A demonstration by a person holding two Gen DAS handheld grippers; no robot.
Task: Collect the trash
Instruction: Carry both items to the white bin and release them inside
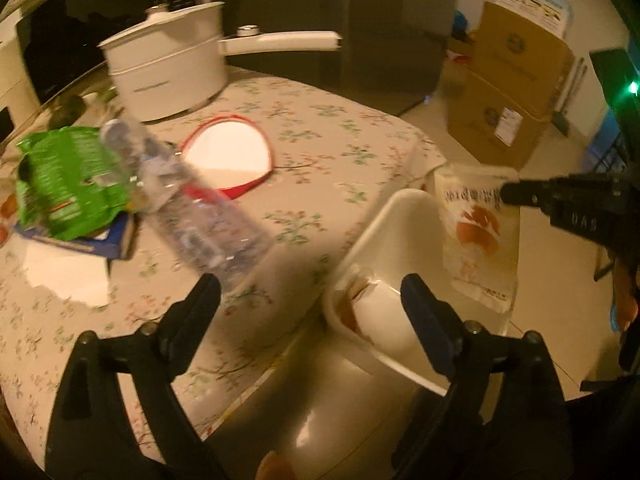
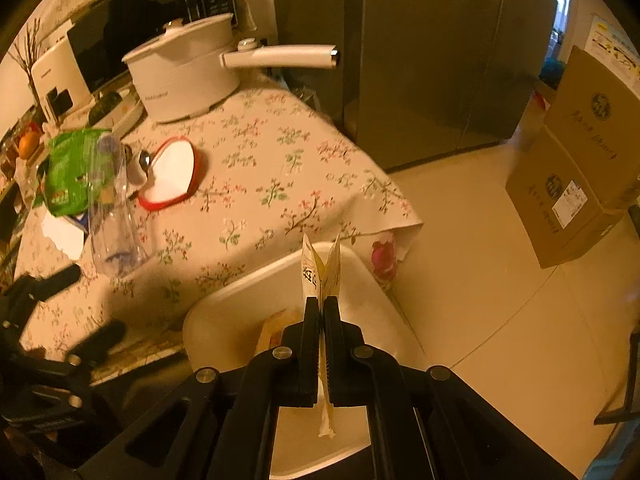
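Wrapper of white printed paper (image 2: pixel 320 272) hung pinched in the right gripper (image 2: pixel 323 308) over the cream plastic bin (image 1: pixel 404 208) beside the floral-clothed bench (image 1: pixel 320 128).
Its long axis ran vertical, lower end toward the bin's mouth; released off-centre, it could catch the rim and fall to the floor. The left gripper (image 1: pixel 312 292) stood wide and empty near the clear plastic bottle (image 1: pixel 200 200), which lay slanted near the bench edge and could roll off if nudged.

One plastic bottle (image 1: pixel 196 196), one green bag (image 1: pixel 66 184), one pot (image 1: pixel 168 76), two cardboard boxes (image 1: pixel 516 92), one bin (image 1: pixel 400 240)
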